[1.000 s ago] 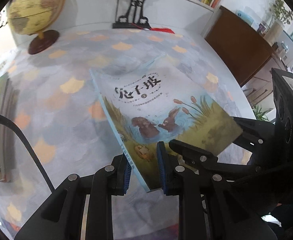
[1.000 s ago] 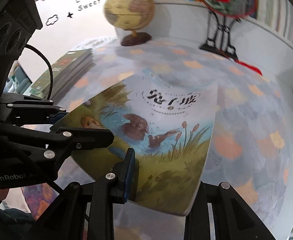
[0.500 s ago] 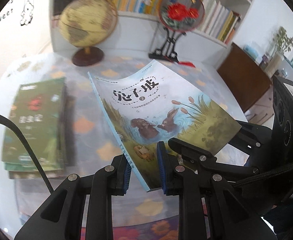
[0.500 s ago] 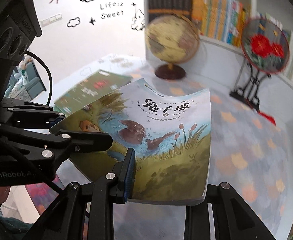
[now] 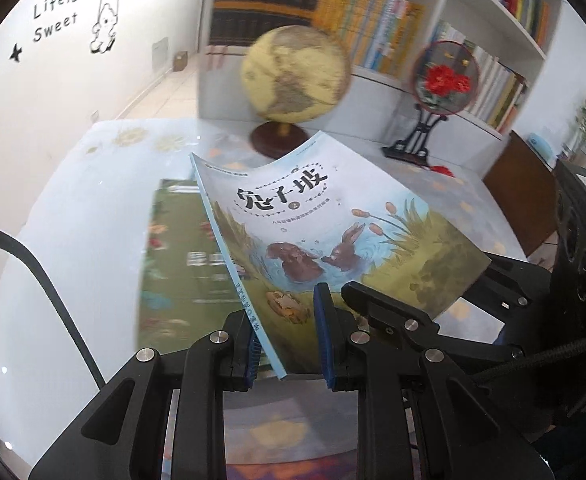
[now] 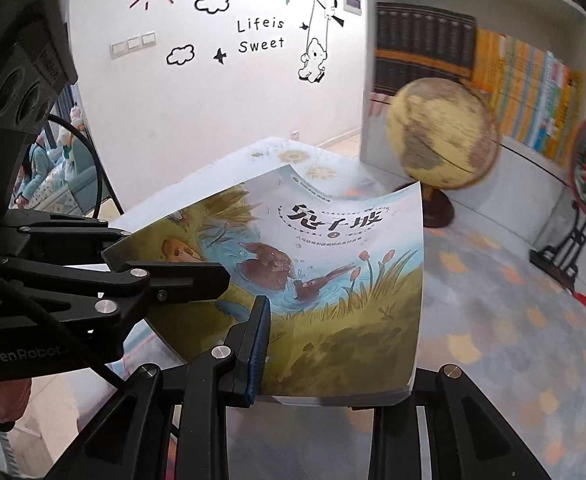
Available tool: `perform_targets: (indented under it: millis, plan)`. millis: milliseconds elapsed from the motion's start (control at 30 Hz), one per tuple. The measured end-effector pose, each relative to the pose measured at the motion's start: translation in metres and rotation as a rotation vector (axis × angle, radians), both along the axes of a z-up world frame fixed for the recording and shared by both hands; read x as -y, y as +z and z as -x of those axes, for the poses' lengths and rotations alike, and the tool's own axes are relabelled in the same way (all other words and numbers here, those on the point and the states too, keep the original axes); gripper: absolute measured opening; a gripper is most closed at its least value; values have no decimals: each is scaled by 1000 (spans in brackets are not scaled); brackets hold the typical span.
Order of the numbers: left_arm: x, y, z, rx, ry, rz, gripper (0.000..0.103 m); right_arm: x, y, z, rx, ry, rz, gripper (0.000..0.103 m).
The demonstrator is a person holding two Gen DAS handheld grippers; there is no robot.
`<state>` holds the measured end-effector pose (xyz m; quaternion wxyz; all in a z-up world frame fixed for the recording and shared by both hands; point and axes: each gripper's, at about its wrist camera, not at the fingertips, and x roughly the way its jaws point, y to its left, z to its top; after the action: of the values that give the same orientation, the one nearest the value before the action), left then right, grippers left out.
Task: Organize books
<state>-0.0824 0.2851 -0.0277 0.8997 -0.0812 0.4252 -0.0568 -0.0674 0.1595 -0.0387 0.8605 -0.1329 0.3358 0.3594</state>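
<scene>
Bookshelf room, patterned worktop [image 5: 473,196]: picture book held up by both tongs.
Left tongs [image 5: 287,336] nearly closed, blue pads clamping the rabbit-cover book [image 5: 333,240] at its near spine corner; right tongs [image 6: 333,356] likewise pinched on the near bottom edge, one pad showing, the other behind the cover. Book tilted, raised off the worktop, far edge curling. Green book stack [image 5: 177,256] lies flat at left, partly under the lifted book. Globe [image 5: 293,72] and red flower fan stand [image 5: 445,80] at far side, before the shelves [image 5: 373,28].
</scene>
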Motion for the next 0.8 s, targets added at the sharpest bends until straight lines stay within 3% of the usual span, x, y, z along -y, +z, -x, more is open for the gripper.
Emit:
perform_targets:
  millis: [100,233,567,800]
  plan:
    - [-23,-13,-6,-18,12,6,19,-25,-10,-5,-20,-6,9,29]
    - [-46,-33,-16,-66,31,77,19,-48,-26,-17,-102,-41,8,30]
    - [-83,-64,-32,-131,74,167,20,-65,-53,-30,-297,-190,-91,33]
    - [-99,-84,-26,-153,121,188,22,-81,-70,-28,-394,-149,-62,42]
